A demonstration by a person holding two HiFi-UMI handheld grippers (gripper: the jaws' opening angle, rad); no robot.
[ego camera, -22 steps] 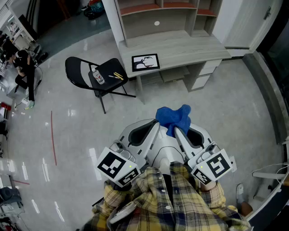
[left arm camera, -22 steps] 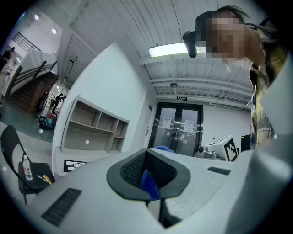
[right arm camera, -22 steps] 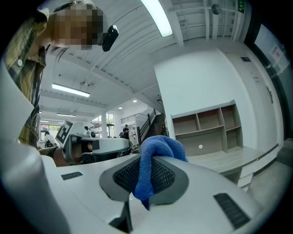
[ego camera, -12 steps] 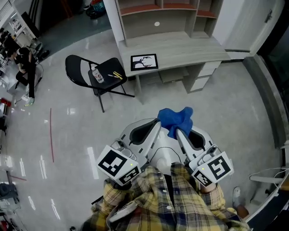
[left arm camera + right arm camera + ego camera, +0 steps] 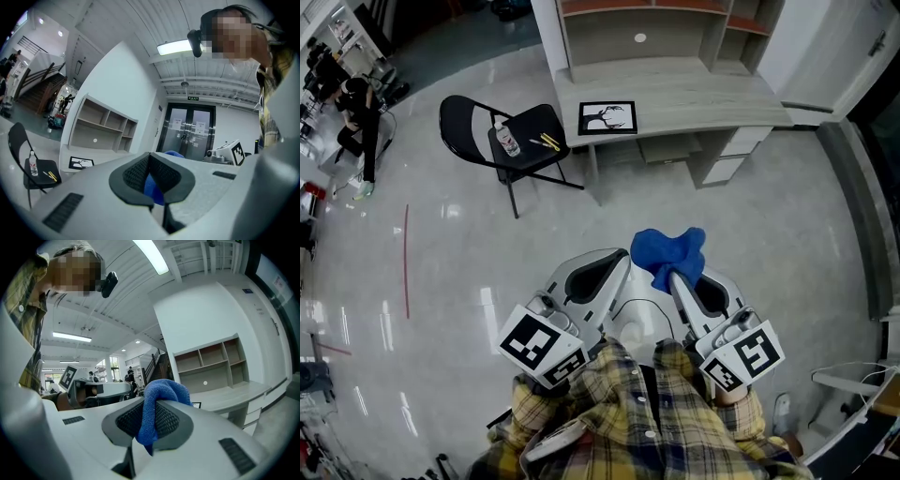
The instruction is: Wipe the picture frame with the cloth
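A black picture frame [image 5: 607, 117] with a white print lies flat on the grey desk [image 5: 703, 98], near its left end. It also shows small in the left gripper view as the picture frame [image 5: 80, 162]. My right gripper [image 5: 673, 272] is shut on a blue cloth [image 5: 668, 250], which bunches above the jaws in the right gripper view as well [image 5: 159, 397]. My left gripper [image 5: 625, 264] is shut with nothing between its pads. Both grippers are held level in front of the person, some way short of the desk.
A black folding chair [image 5: 501, 142] stands left of the desk, with a small bottle [image 5: 508, 142] and yellow pens on its seat. A shelf unit [image 5: 649, 28] rises behind the desk. A person [image 5: 358, 122] stands far left. Glossy floor lies between me and the desk.
The view has shifted a little; the desk, frame and chair sit slightly higher and to the right in the picture. Both grippers keep their pose, the right one still holding the cloth.
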